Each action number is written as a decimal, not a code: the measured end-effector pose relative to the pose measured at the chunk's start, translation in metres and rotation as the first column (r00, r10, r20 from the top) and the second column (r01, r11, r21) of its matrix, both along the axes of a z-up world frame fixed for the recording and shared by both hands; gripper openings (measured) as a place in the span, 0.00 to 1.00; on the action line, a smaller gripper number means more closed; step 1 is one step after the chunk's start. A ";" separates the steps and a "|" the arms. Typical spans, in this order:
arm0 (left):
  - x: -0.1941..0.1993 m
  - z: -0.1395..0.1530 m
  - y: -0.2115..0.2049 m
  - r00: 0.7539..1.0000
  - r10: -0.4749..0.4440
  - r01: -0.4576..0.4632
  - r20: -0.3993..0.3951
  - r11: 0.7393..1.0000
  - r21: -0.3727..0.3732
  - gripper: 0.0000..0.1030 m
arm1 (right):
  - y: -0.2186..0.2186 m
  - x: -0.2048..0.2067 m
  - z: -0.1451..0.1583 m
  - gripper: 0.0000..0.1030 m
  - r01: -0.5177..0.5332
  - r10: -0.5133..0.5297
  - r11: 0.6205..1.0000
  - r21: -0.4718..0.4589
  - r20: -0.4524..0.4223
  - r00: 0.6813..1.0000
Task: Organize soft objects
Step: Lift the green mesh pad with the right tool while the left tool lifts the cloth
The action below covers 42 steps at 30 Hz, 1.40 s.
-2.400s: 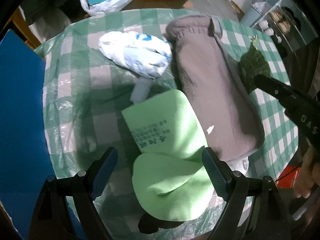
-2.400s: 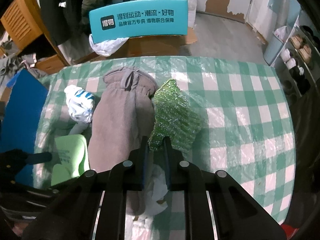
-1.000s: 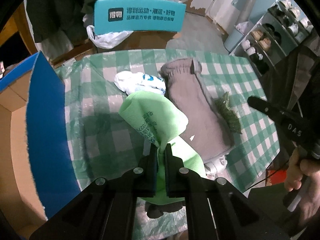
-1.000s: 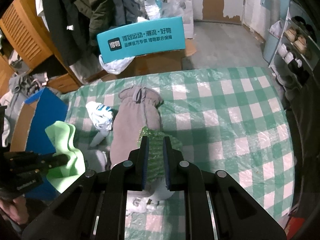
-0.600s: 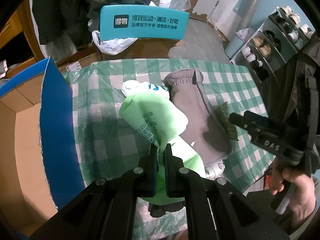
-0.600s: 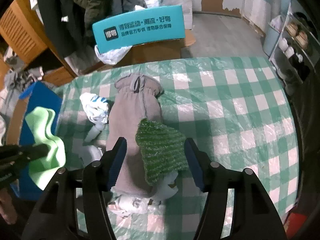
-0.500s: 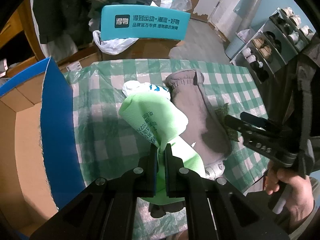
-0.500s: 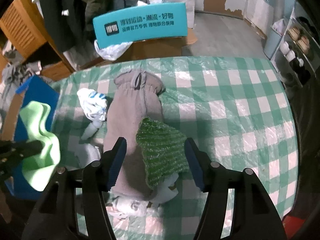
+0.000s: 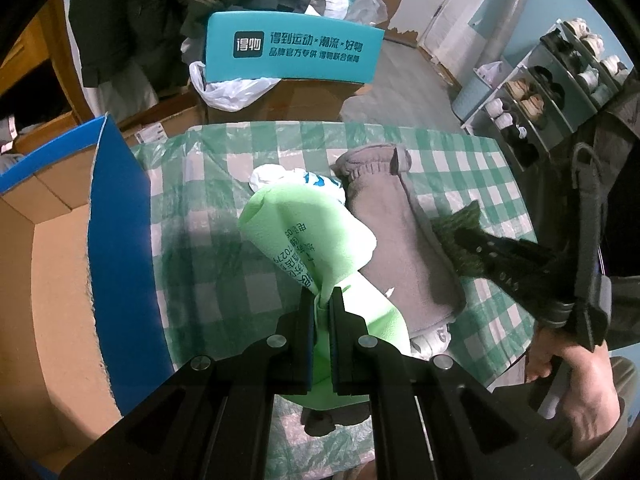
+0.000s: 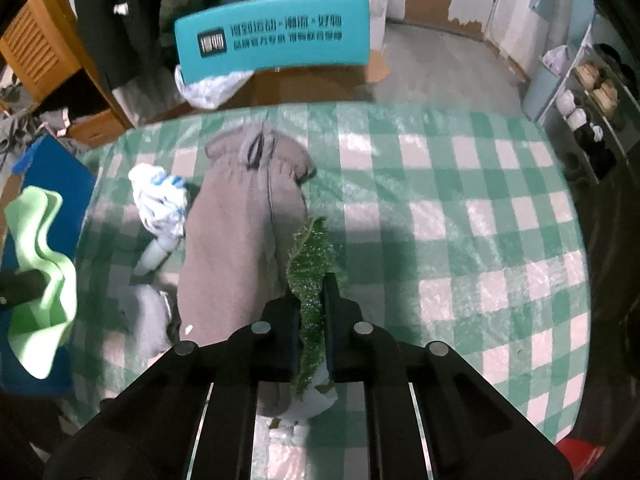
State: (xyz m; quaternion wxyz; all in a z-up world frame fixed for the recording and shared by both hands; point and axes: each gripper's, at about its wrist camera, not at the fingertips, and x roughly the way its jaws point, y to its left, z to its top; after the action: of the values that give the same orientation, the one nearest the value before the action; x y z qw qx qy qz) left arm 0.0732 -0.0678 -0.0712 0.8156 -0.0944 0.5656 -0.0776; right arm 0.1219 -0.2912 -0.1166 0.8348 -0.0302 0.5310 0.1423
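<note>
The left gripper is clamped tight on a fold of the light green cloth, which hangs lifted above the checked tablecloth. The open cardboard box, with its blue flap, lies directly left of that cloth and close beside it, so this hand is by far the nearer of the 2 to the box. A sideways carry to the left looks like all it needs.

The right gripper has just snapped closed, and its pads now pinch the dark green scrubby cloth edge-on. The cloth's long axis runs away from the fingers toward the far side of the table, standing up as a thin ridge. It sits at the right edge of the grey fleece pouch, whose own length also runs near to far. For this hand the box lies well off to the left, past the pouch and the other cloth.

Counted: 2 cloths in grips, 1 grey pouch, 1 white-and-blue bundle left of the pouch's far end, and 1 crumpled pale item at the pouch's near end, partly hidden. So 3 soft things lie loose on the table. There is 1 box, and 1 teal sign beyond the table.
</note>
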 end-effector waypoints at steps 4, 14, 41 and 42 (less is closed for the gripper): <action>-0.002 0.005 -0.001 1.000 -0.005 0.005 0.017 1.000 0.011 0.06 | -0.003 -0.001 0.017 0.08 0.010 -0.011 0.999 0.038 0.035 0.999; -0.009 0.020 0.004 0.998 -0.004 0.003 0.056 1.000 0.021 0.06 | 0.001 -0.010 0.051 0.08 -0.002 -0.007 0.995 0.096 0.094 0.996; -0.040 0.056 0.044 0.988 0.037 -0.047 0.152 0.997 0.062 0.06 | 0.063 -0.041 0.106 0.08 -0.167 0.140 0.975 0.150 0.173 0.975; -0.042 0.057 0.047 0.987 0.039 -0.050 0.157 0.997 0.063 0.06 | 0.067 -0.042 0.108 0.08 -0.175 0.148 0.973 0.151 0.176 0.973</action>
State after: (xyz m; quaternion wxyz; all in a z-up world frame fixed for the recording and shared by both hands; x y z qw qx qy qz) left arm 0.0314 -0.0207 -0.0139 0.8614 -0.0733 0.5004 -0.0475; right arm 0.0803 -0.2245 -0.0086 0.8608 -0.0157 0.4428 0.2506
